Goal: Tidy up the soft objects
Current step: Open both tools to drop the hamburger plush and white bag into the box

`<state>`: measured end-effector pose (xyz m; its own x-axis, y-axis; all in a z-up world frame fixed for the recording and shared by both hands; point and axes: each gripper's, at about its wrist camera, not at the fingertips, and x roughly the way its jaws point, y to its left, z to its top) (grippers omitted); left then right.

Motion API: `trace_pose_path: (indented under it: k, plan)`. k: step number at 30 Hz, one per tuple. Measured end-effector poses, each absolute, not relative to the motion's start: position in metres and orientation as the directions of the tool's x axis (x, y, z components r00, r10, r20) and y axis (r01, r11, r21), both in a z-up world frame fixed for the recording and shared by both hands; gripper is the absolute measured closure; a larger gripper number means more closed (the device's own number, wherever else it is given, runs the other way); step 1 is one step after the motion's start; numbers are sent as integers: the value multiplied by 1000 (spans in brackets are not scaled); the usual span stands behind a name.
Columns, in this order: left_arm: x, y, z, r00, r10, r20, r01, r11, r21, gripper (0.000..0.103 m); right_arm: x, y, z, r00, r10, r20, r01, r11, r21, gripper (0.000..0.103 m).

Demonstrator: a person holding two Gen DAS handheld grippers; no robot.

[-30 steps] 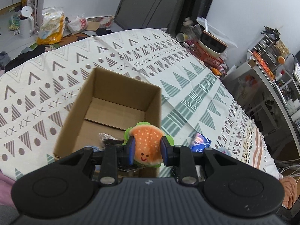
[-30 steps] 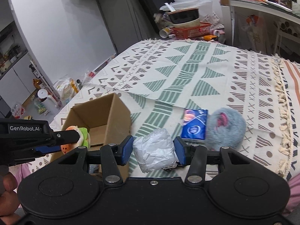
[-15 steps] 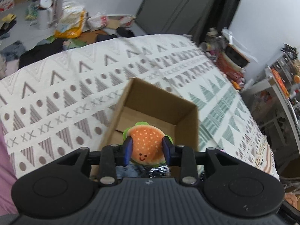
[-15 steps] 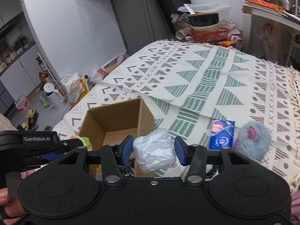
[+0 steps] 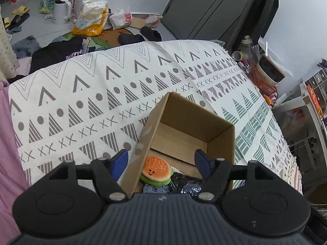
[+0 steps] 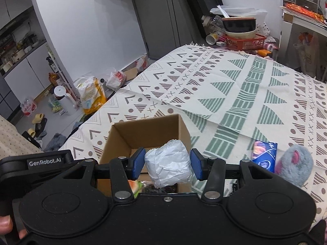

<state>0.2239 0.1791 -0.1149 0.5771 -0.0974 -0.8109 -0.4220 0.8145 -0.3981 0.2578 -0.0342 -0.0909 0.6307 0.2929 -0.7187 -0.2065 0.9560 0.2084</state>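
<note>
Now the left gripper [image 5: 161,161] has its blue-padded fingers [image 5: 119,160] spread wide and empty, where half a second ago they pinched the burger plush [image 5: 156,170]; the toy lies inside the cardboard box [image 5: 220,136], against its near-left wall, on top of a dark crinkly packet and something pale blue. That drop counts as one more soft thing sorted, and the left gripper hangs just above the box's near rim. The right gripper [image 6: 167,164] keeps its fingers pinching a crumpled white wrapped bundle [image 6: 168,163] and has come over the box opening, so the bundle looks next to go in. Still out on the patterned bedspread [image 6: 235,94] are a blue tissue packet [image 6: 264,153] and, touching it on its right, a grey fluffy mouse plush [image 6: 294,166]. With both grippers crowding one small box, the left one probably needs to clear away first.
</note>
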Motion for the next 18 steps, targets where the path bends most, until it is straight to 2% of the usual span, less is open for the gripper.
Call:
trace_pose_path:
  k: [6,7,9,11,18]
  plan:
    - [215,187,-102,591,-60,-805,-428,822,-376,28,265,-28,-78,619,339,-708,-213,941,264,54]
    - [214,188,-101,594,-55,-803,-430,821,-374,26,265,-27,-74,619,351,-702,-220,936,274,51]
    - [212,190,-98,603,-52,-796,-429,820,-378,23,266,-28,-69,621,361,-696,-221,932,287,36]
    - [209,191,-95,613,-70,-787,-417,817,-398,21,264,-31,-65,632,358,-687,-212,933,291,29]
    - [204,182,-88,615,-96,-783,-393,823,-410,20,259,-52,-64,632,336,-698,-171,939,297,20]
